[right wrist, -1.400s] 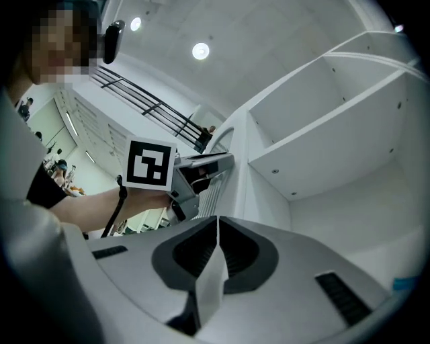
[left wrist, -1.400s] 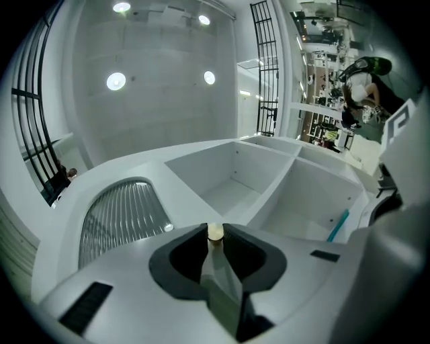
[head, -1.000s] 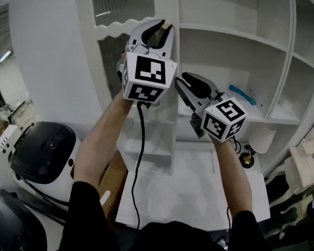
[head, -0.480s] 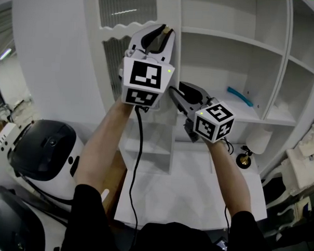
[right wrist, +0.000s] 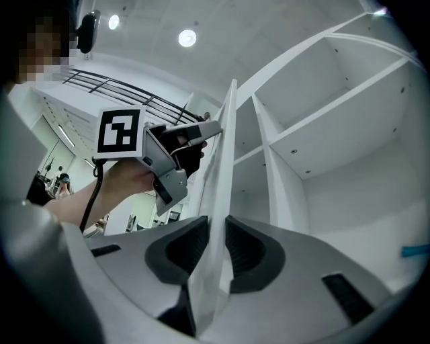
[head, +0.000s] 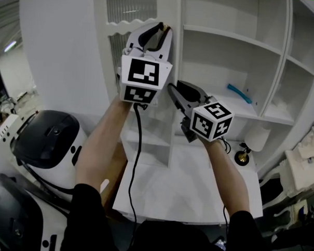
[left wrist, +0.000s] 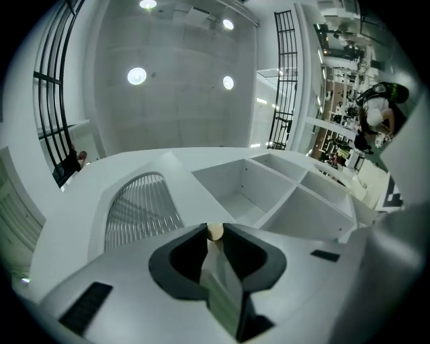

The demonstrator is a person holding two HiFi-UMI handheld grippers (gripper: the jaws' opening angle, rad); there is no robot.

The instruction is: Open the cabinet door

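Note:
The white cabinet door (head: 114, 47), with a ribbed glass panel, stands swung out from the shelves. My left gripper (head: 162, 28) is shut on the door's free edge, right at its small wooden knob (left wrist: 214, 232). The knob sits between the jaw tips in the left gripper view, where the left gripper (left wrist: 215, 236) looks over the ribbed panel (left wrist: 141, 208). Lower on the same edge, my right gripper (head: 172, 88) straddles the door. In the right gripper view the door edge (right wrist: 225, 134) runs between the jaws of the right gripper (right wrist: 216, 225), which are closing onto it.
Open white shelves (head: 228, 47) fill the cabinet behind the door; a blue object (head: 238, 93) lies on one. A white roll (head: 258, 136) and a small brass item (head: 242, 158) stand on the white counter (head: 196, 186). A black-and-white machine (head: 47, 143) sits at left.
Both grippers have shifted a little to the left with the door. The right gripper has come down and in closer to the door edge below the left one.

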